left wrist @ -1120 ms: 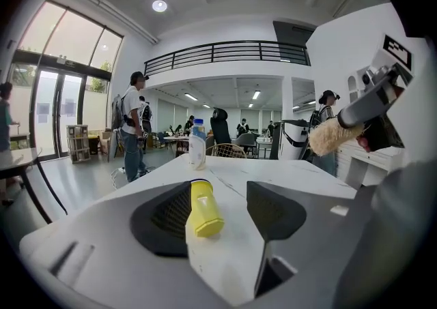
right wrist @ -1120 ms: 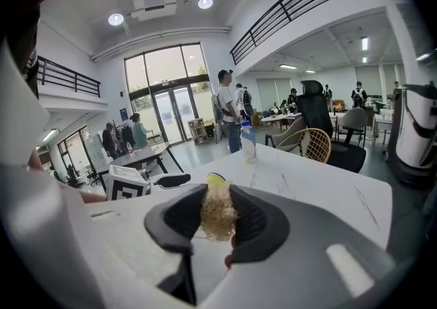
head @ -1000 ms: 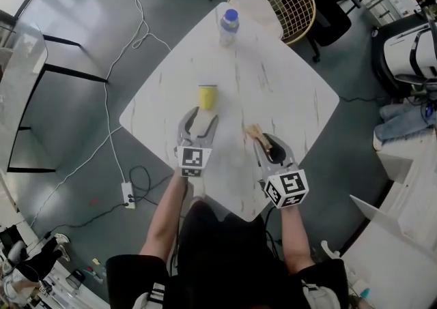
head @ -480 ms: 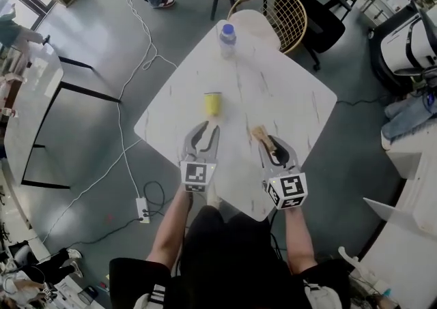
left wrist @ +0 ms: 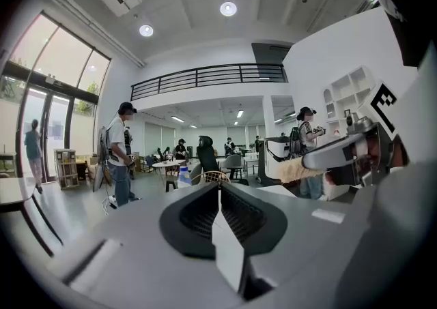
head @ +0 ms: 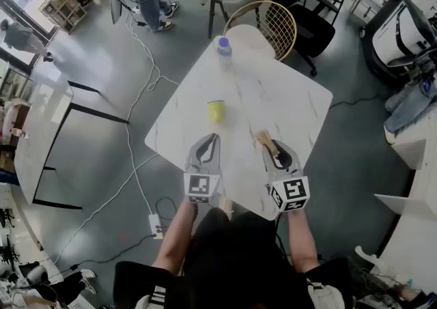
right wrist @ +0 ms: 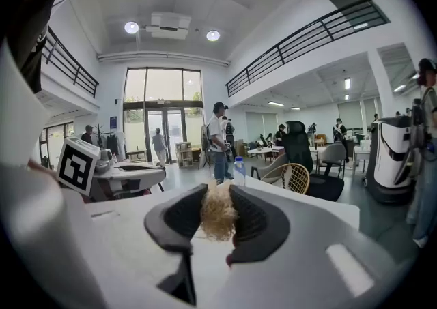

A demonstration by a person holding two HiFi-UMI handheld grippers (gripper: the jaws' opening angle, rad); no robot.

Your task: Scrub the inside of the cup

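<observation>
Marble table (head: 287, 96): cup (head: 216, 110) beyond left jaws

Site was a large open-plan office hall: mezzanine railing (left wrist: 205, 76), tall glass entrance (right wrist: 164, 113), grey floor with a power strip (head: 157, 224), marble-pattern table (head: 287, 106), wire-back chair (head: 273, 21), people (left wrist: 117, 154) standing around.

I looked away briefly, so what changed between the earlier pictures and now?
The left gripper drew back from the yellow cup; its jaws have just been closing, with nothing between them. The yellow cup and the bottle stayed put on the table; the right gripper still clamps the scrubber.
</observation>
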